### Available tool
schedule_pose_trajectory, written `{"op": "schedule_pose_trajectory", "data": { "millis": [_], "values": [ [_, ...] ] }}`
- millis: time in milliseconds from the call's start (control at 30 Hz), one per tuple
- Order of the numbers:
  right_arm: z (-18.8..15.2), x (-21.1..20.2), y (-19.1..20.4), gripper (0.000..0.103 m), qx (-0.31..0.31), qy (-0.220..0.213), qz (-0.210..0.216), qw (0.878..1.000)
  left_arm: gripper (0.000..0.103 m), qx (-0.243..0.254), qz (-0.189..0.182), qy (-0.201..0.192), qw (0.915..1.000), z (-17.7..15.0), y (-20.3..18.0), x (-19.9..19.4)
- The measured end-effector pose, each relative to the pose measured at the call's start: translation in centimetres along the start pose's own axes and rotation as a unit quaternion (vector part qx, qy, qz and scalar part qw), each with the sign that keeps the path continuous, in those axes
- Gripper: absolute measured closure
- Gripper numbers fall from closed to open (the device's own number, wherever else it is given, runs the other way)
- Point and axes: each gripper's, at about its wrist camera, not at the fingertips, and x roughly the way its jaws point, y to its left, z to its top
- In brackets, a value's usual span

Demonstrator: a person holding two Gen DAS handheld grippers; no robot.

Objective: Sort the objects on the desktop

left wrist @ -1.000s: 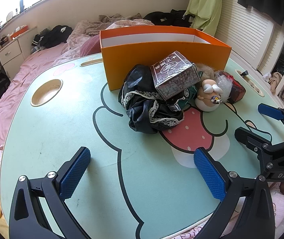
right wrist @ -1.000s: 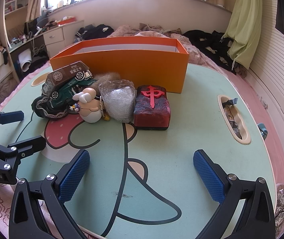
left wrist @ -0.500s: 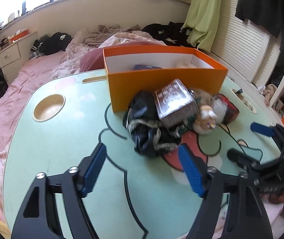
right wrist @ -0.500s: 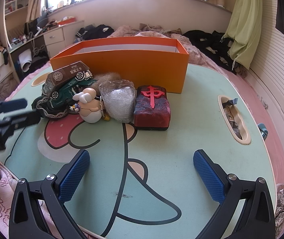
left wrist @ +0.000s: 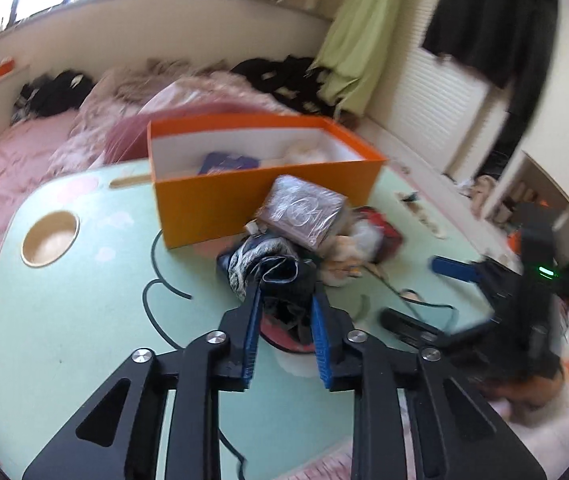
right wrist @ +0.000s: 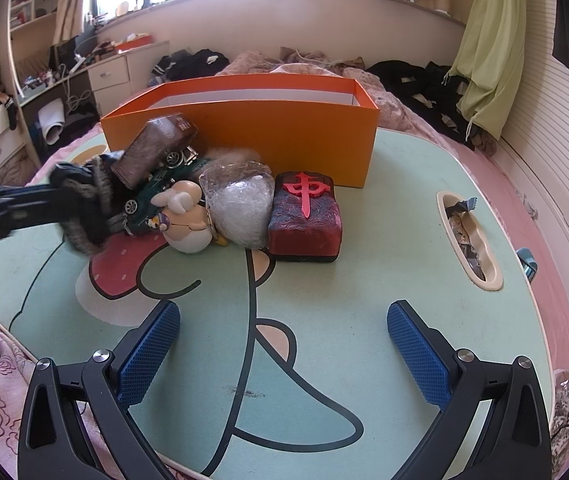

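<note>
My left gripper is shut on a black cloth with pale lace trim, its blue pads pinching the bunched fabric just above the table. In the right wrist view the same cloth hangs from the blurred left gripper at the left edge. A brown wrapped box leans on the pile behind the cloth. The orange box stands open behind it, with a blue item and something white inside. My right gripper is open over bare table, apart from the pile.
Beside the cloth lie a green toy car, a white figurine, a bubble-wrap bag and a red mahjong block. The mint table has a round cup hole and a slot. Bedding surrounds it.
My left gripper moved forward to the pile, shut its jaws on the black cloth and rose slightly, bunching it up. The brown box tilted. The right gripper stayed still.
</note>
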Motion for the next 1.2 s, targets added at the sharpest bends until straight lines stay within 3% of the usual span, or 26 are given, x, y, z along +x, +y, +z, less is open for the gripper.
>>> {"op": "schedule_pose_trajectory", "data": {
  "millis": [133, 233, 300, 367, 400, 700, 933, 1100, 1200],
  "values": [
    [0.0, 0.0, 0.0, 0.0, 0.0, 0.0, 0.0, 1.0, 0.079, 0.024, 0.013, 0.019, 0.9995, -1.2, -0.9, -0.5],
    [0.0, 0.0, 0.0, 0.0, 0.0, 0.0, 0.0, 1.0, 0.077, 0.039, -0.002, 0.036, 0.9986, -2.7, -1.2, 0.4],
    [0.0, 0.0, 0.0, 0.0, 0.0, 0.0, 0.0, 1.0, 0.065, 0.038, -0.015, 0.055, 0.9976, -3.3, -1.1, 1.4],
    [-0.1, 0.0, 0.0, 0.0, 0.0, -0.001, 0.0, 1.0, 0.043, 0.028, 0.003, 0.056, 0.998, -3.5, -0.8, 2.1],
    [-0.1, 0.0, -0.1, 0.0, 0.0, -0.001, 0.0, 1.0, 0.041, 0.026, 0.007, 0.049, 0.9984, -3.5, -0.6, 2.1],
    [1.2, 0.4, 0.0, 0.0, 0.012, -0.005, 0.0, 1.0, 0.041, 0.017, 0.004, 0.028, 0.9995, -3.0, -0.3, 2.0],
    [3.5, -1.5, -3.6, 0.001, 0.092, -0.065, 0.058, 0.992, 0.04, 0.016, 0.021, -0.005, 0.9996, -2.0, -0.6, 1.2],
    [6.3, 0.0, -4.7, 0.013, 0.105, -0.052, 0.029, 0.993, 0.039, 0.015, 0.026, -0.007, 0.9995, -1.1, -0.7, 1.9],
    [7.2, 1.5, -4.9, 0.019, 0.101, -0.027, 0.025, 0.994, 0.041, 0.018, 0.029, 0.013, 0.9993, -1.2, -0.9, 3.1]
  ]
}}
